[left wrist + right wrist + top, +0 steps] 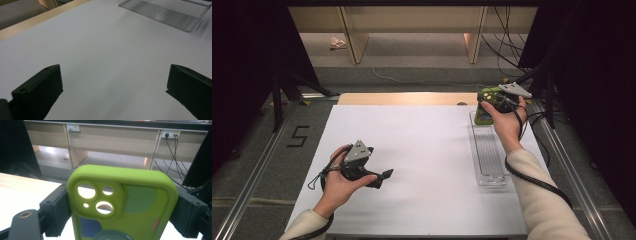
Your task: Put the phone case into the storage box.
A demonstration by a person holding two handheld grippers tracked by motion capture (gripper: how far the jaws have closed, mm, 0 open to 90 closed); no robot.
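The lime-green soft rubbery phone case (pixel 122 205), with rounded corners and cut-out camera holes, is already picked up: the right gripper (pixel 492 102) pinches it across its width, its black jaws pressed against the two long edges, as the right gripper view shows plainly. In the high view the case sits in that gripper at the far right of the counter, just above or at the far end of the long clear plastic tray (pixel 488 150); whether it touches the tray I cannot tell. So the grasp looks done, and what seems left is setting the case where it belongs, probably into or beside the tray, then letting go.

The left gripper (pixel 377 177) rests idle near the front left of the white counter (pixel 412 150), its jaws spread wide with nothing between them.

The case is matte and smooth, with patches of muted green, blue and a pinkish spot on its back, and a raised block around the lens holes. The tray is transparent, rectangular and shallow-walled, with fine parallel ribs along its floor that catch the light. The counter top is a flat, matte white sheet edged by pale wood at the far side.
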